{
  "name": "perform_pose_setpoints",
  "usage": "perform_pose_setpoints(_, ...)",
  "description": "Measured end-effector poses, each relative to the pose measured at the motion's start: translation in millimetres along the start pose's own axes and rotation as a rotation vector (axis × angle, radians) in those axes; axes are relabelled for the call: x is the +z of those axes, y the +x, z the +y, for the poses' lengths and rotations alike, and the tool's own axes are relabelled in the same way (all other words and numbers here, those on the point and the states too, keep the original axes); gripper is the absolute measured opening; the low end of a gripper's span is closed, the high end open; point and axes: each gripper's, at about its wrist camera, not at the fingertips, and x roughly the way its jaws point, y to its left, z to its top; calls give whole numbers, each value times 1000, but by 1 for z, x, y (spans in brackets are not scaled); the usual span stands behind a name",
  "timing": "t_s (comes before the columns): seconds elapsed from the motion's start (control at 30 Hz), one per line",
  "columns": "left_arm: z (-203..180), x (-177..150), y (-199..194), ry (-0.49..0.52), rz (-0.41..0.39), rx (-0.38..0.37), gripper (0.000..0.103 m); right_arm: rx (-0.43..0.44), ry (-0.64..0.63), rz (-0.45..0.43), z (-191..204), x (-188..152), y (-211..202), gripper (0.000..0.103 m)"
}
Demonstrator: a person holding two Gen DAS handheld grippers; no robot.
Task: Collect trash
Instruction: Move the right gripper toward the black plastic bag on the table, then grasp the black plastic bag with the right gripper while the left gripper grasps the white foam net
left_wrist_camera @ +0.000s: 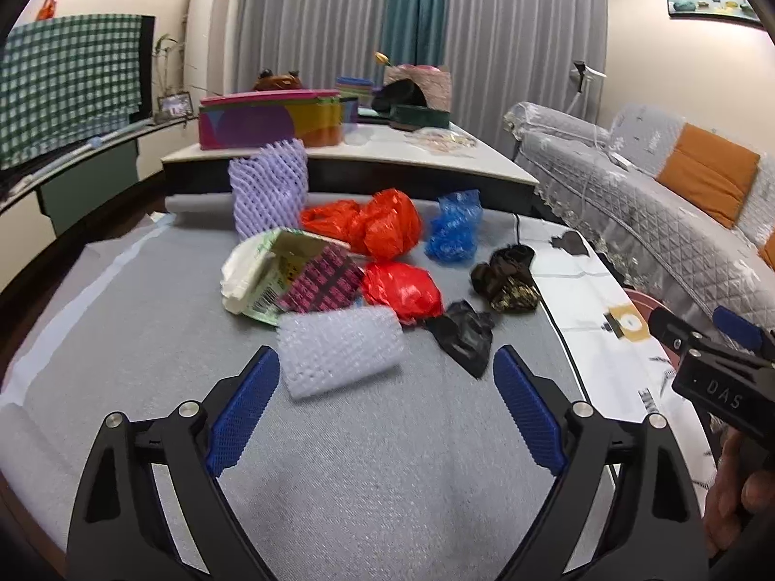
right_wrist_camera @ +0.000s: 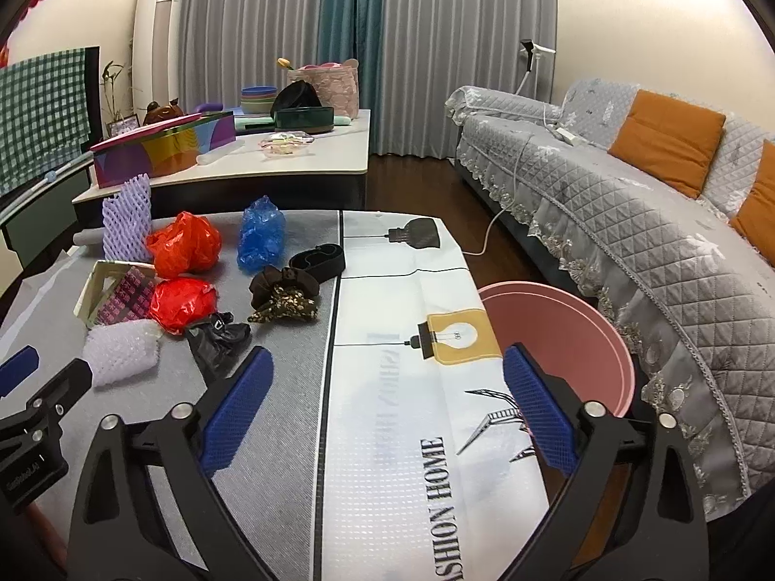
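the left tool (left_wrist_camera: 386, 368), a black two-finger frame with blue textured pads (left_wrist_camera: 242, 411), tilts downward with its jaws spread wide and nothing between them. the right tool (right_wrist_camera: 387, 373), of the same black build with blue textured pads (right_wrist_camera: 537, 409), also points down at a slant, jaws wide apart and empty. in the left wrist view the right tool shows at the right edge, with the fingers of a hand (left_wrist_camera: 736, 494) wrapped under its black body. the two tools sit side by side.
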Motion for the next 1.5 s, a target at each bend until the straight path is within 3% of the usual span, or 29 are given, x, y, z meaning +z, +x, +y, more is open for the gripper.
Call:
perform_pose_setpoints(0.07, 3, 3, 3, -13, 1, 0, 85, 47, 14, 18, 0, 2, 8, 75)
perform_pose_setpoints(0.13, 8, 5, 6, -26, 5, 11, 83, 86, 28, 36, 2, 4, 17, 58)
perform_pose_setpoints(0.23, 19, 9, 13, -42, 12, 47, 80, 144, 55, 62, 4, 6, 30, 46)
perform_pose_setpoints(0.53, 52, 10, 44, -72, 91, 85, 63, 302, 11, 117, 40, 6, 63, 47)
perform_pose_setpoints(0.67, 65, 7, 59, -119, 147, 54, 57, 375, -7, 169, 59, 5, 79, 52)
perform_pose_setpoints(0.73, 67, 6, 63, -115, 159, 45, 55, 386, -34, 185, 70, 5, 86, 60)
perform_pose_setpoints(0.9, 69, 5, 71, -117, 183, 11, 49, 402, -62, 240, 89, 2, 106, 66)
perform_pose_setpoints(1.13, 71, 2, 79, -132, 213, -33, 38, 387, -113, 304, 103, -5, 123, 66)
perform_pose_setpoints(1.2, 71, 2, 80, -135, 221, -46, 27, 388, -112, 311, 104, -5, 125, 66)
perform_pose_setpoints(1.27, 70, 2, 81, -134, 223, -52, 24, 384, -120, 310, 104, -5, 124, 60)
perform_pose_setpoints(1.37, 68, 3, 80, -130, 224, -62, 13, 393, -131, 307, 105, -6, 122, 41)
perform_pose_setpoints(1.4, 67, 3, 79, -127, 224, -62, 8, 395, -135, 304, 105, -6, 121, 40)
perform_pose_setpoints(1.5, 65, 4, 77, -125, 220, -66, 8, 405, -132, 293, 102, -5, 116, 36)
